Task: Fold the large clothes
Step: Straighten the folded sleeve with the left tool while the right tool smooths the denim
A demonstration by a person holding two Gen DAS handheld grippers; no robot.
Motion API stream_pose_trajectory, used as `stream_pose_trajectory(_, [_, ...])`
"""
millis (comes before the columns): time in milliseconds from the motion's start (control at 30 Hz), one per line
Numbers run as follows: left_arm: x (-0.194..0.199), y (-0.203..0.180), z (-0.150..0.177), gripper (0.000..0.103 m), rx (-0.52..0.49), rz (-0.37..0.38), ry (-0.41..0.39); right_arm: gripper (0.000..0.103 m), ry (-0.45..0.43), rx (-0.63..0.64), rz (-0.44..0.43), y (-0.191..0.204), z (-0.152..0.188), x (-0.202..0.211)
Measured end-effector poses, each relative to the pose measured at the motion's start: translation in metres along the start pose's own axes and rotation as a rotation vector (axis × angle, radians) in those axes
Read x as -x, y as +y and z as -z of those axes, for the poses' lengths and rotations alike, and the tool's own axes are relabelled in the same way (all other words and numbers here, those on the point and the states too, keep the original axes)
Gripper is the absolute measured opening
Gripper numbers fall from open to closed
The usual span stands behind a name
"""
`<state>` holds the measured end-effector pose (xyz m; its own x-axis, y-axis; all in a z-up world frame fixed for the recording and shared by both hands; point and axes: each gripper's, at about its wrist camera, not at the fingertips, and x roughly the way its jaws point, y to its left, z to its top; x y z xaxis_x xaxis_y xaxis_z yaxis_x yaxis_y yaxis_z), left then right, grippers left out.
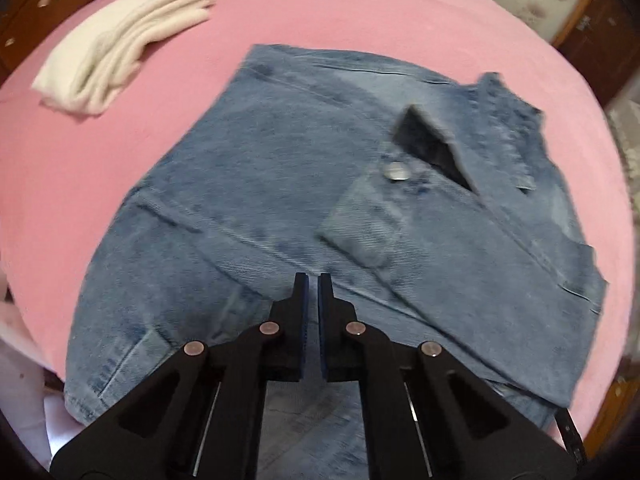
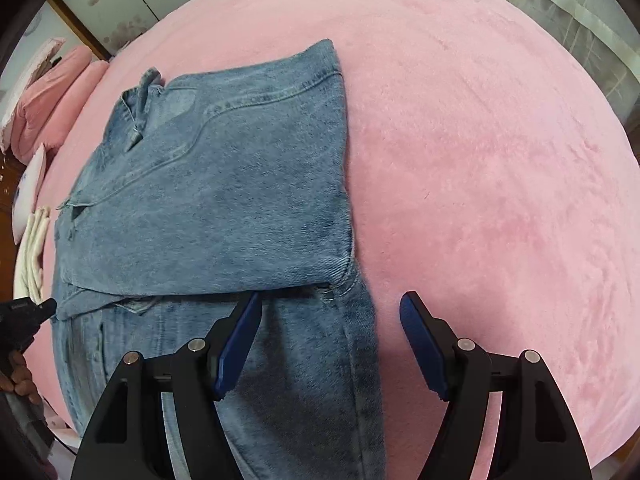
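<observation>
**A:** What have you got at the left gripper (image 1: 313, 280)?

**B:** On my left wrist view its two black fingers are pressed together with only a thin slit between the blue pads, and I see no cloth in that slit. It points steeply down over the denim jacket (image 1: 280, 184), above the near part of it. The picture is a bit smeared there.

**A:** And the right gripper (image 2: 331, 304)?

**B:** Spread wide, nothing between the pads. The left finger (image 2: 236, 340) hangs over the denim; the right one (image 2: 420, 340) is over bare pink blanket (image 2: 480, 160). The jacket's right edge runs down between the two.

**A:** How does the jacket lie?

**B:** Flat on the pink blanket, partly folded. From the right wrist I see a wide panel folded over the upper part, its lower edge crossing just beyond my fingertips, with a single layer running back under the gripper. From the left wrist I see a sleeve cuff (image 1: 360, 232) lying across the middle, a metal button (image 1: 396, 171) just beyond it, and the collar turned open beside that.

**A:** Anything else around?

**B:** A folded white garment (image 1: 120, 52) lies on the blanket, well apart from the jacket. In the right view the other gripper and the hand (image 2: 18, 372) holding it show at the left edge, and pink pillows (image 2: 60, 84) sit at the far left.
</observation>
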<state>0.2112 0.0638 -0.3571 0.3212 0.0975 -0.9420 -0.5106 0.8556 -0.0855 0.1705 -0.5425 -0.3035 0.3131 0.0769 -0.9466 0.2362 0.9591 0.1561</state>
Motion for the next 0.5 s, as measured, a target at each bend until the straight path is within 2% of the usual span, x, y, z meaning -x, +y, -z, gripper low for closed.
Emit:
stream_pose_trajectory(67, [0.01, -0.013, -0.001, 0.002, -0.054, 0.051, -0.005, 0.064, -0.036, -0.007, -0.021, 0.005, 0.001, 0.013])
stream_pose_trajectory(167, [0.017, -0.044, -0.002, 0.002, -0.176, 0.189, 0.023, 0.041, -0.096, 0.002, -0.074, 0.02, 0.002, 0.034])
stream_pose_trajectory(200, [0.018, -0.057, 0.0, 0.002, -0.214, 0.234, 0.036, 0.03, -0.111, 0.003, -0.118, 0.027, 0.002, 0.039])
stream_pose_trajectory(333, [0.006, -0.102, 0.005, 0.002, -0.323, 0.331, 0.117, 0.014, -0.016, -0.035, -0.354, 0.058, -0.006, 0.029])
stream_pose_trajectory(400, [-0.009, -0.119, 0.007, 0.002, -0.342, 0.278, 0.158, 0.013, 0.045, -0.047, -0.449, 0.083, -0.013, 0.015])
stream_pose_trajectory(433, [-0.02, -0.125, 0.008, 0.002, -0.357, 0.208, 0.172, 0.012, 0.073, -0.036, -0.483, 0.095, -0.016, 0.007])
stream_pose_trajectory(500, [-0.04, -0.129, 0.008, 0.002, -0.387, 0.075, 0.191, 0.012, 0.129, -0.008, -0.487, 0.115, -0.019, -0.008])
